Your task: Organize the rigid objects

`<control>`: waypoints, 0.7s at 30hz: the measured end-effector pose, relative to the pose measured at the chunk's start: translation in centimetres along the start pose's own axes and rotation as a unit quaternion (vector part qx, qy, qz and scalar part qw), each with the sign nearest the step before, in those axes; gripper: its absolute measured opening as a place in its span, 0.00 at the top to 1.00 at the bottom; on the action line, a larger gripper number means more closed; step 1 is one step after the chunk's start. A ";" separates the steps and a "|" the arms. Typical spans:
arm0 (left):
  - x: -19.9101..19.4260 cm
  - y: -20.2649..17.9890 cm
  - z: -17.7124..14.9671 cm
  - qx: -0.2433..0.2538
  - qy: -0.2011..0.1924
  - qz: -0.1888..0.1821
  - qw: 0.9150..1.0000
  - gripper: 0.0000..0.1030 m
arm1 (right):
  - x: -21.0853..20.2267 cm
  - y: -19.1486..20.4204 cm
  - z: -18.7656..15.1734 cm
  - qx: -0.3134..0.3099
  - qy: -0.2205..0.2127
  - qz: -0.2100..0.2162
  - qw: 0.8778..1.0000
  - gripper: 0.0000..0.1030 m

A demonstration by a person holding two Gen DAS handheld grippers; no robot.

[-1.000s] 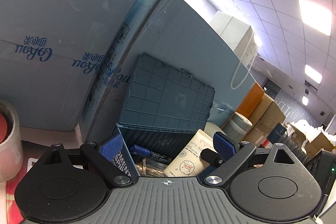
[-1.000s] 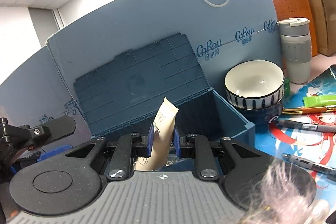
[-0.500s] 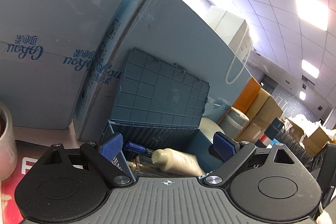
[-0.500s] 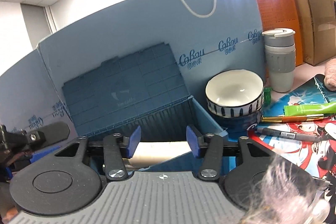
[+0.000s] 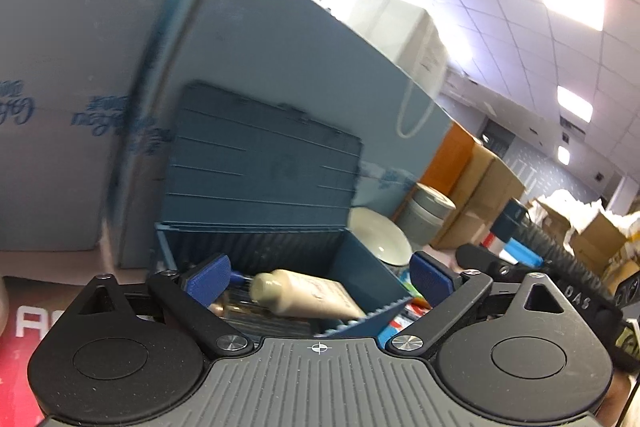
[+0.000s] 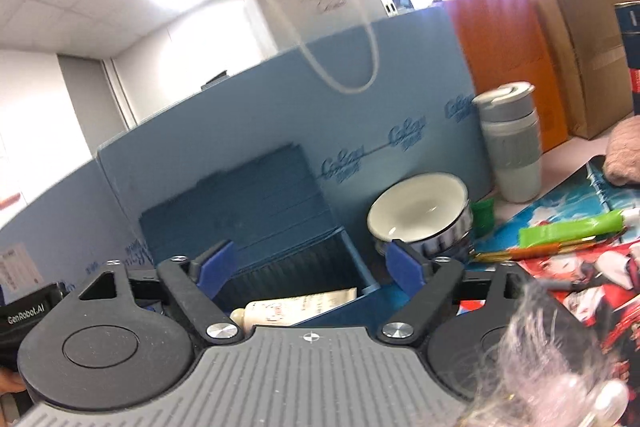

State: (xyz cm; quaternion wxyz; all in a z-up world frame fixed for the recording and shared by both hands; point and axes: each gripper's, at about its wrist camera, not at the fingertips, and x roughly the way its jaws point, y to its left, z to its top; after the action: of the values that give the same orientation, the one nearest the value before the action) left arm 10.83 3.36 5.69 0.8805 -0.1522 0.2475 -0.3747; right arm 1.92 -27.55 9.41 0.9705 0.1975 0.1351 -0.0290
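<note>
Two grippers, left (image 5: 320, 277) and right (image 6: 308, 265), released above the blue box (image 5: 360, 267).
Green tube (image 6: 570, 231) beside the bowl (image 6: 418, 211) is shown only in the right view.

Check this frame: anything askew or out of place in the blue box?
The cream tube lies slanted in the box, its crimped end propped on the front wall instead of flat inside. Both grippers, left and right, are open and clear of it.

Open blue box (image 6: 352, 267) reachable from above; its raised lid (image 6: 240, 203) blocks behind, stacked bowls (image 6: 420, 215) crowd its right, cream tube (image 6: 300, 307) lies inside.
</note>
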 end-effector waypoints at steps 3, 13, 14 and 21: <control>0.4 -1.6 -0.3 0.022 0.005 -0.012 1.000 0.03 | -1.5 -2.0 0.5 -0.002 -0.019 -0.017 1.000 0.13; 2.3 -8.0 -2.4 0.138 0.042 -0.068 0.987 0.00 | -2.7 -9.2 0.0 -0.016 0.020 -0.074 0.997 0.10; 2.7 -8.4 -2.7 0.145 0.050 -0.064 0.986 0.00 | -2.4 -9.6 -0.2 -0.031 0.037 -0.075 0.996 0.10; 4.6 -10.6 -5.2 0.193 0.107 -0.058 0.974 0.00 | -0.2 -10.4 -2.5 -0.136 0.130 -0.072 0.979 0.16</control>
State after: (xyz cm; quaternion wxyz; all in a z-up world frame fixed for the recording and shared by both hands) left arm 4.50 -7.60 4.73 0.8385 0.0479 0.2537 -0.4798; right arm -0.02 -36.19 3.36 0.9579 0.0551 0.2766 -0.0538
